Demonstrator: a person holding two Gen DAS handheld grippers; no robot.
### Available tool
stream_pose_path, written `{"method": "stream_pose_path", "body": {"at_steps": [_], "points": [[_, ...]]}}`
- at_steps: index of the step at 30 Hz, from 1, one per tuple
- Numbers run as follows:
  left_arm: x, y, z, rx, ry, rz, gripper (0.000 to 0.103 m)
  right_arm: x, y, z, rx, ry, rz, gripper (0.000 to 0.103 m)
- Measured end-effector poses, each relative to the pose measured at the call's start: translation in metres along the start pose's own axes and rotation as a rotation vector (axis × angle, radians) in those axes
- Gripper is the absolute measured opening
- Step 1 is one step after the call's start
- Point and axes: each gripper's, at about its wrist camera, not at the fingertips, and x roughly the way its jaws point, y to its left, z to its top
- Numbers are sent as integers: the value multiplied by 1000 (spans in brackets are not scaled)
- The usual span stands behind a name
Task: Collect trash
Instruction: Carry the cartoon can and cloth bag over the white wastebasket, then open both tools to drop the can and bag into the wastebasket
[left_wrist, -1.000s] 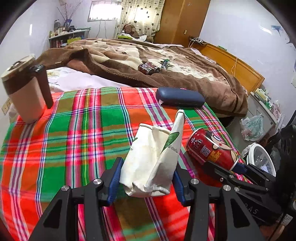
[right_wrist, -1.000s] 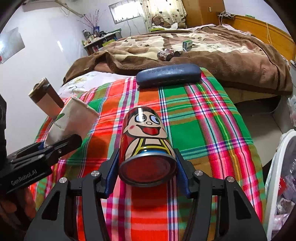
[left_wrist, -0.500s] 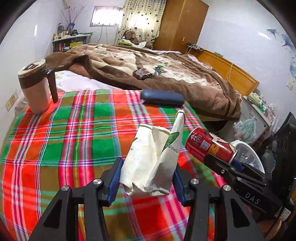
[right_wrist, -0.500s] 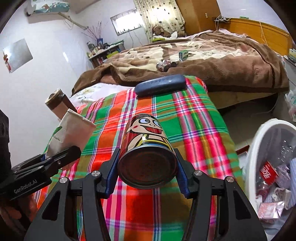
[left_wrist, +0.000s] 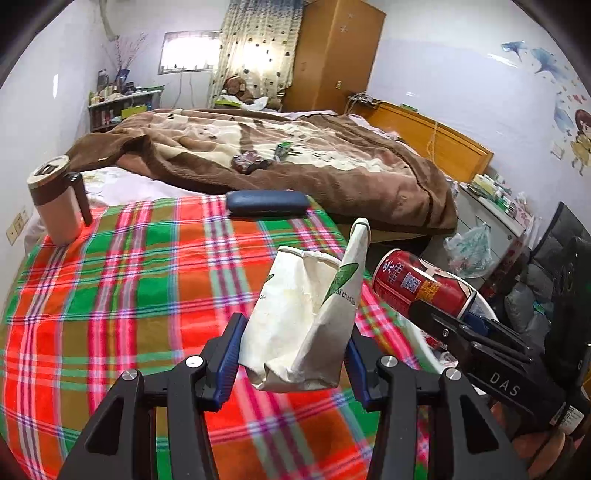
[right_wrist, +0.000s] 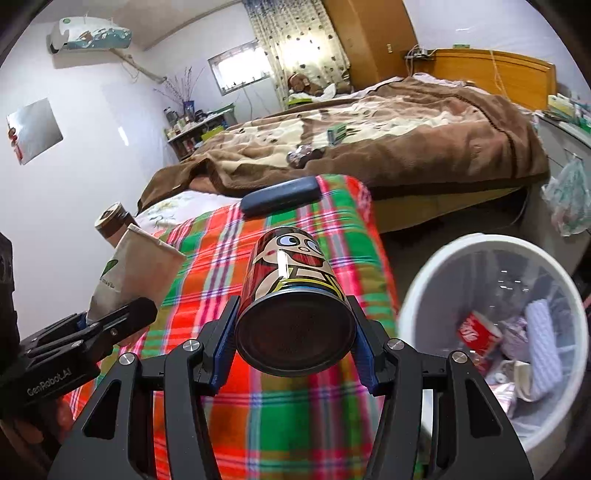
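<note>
Two pieces of trash are up in our hands, clear of the plaid surface. Our left hand-held gripper squeezes a white paper bag, which stands tall with its open top up. Our right hand-held gripper is clamped on a red can, which lies along the fingers with its flat bottom facing the camera.

What matters next is where the bin is. It sits on the floor, low and to the right of the can, just past the edge of the surface. We think the right hand is nearer to it, so the can should drop first (the bag has farther to go).

Only the right view shows the inside of the bin, with a red cup and crumpled wrappers. The left view shows just a sliver of its rim behind the can, but it shows the can's side, the mug and the blue case.
</note>
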Motion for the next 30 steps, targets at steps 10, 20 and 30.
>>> {"method": "stream_pose_path", "body": {"at_steps": [10, 20, 30], "points": [[0, -70, -8, 76, -16, -52, 50, -28, -48, -3, 37, -41, -65, 55], [25, -140, -20, 139, 36, -115, 51, -40, -100, -8, 89, -38, -160, 55], [69, -193, -34, 179, 111, -132, 51, -37, -142, -15, 109, 13, -230, 55]]}}
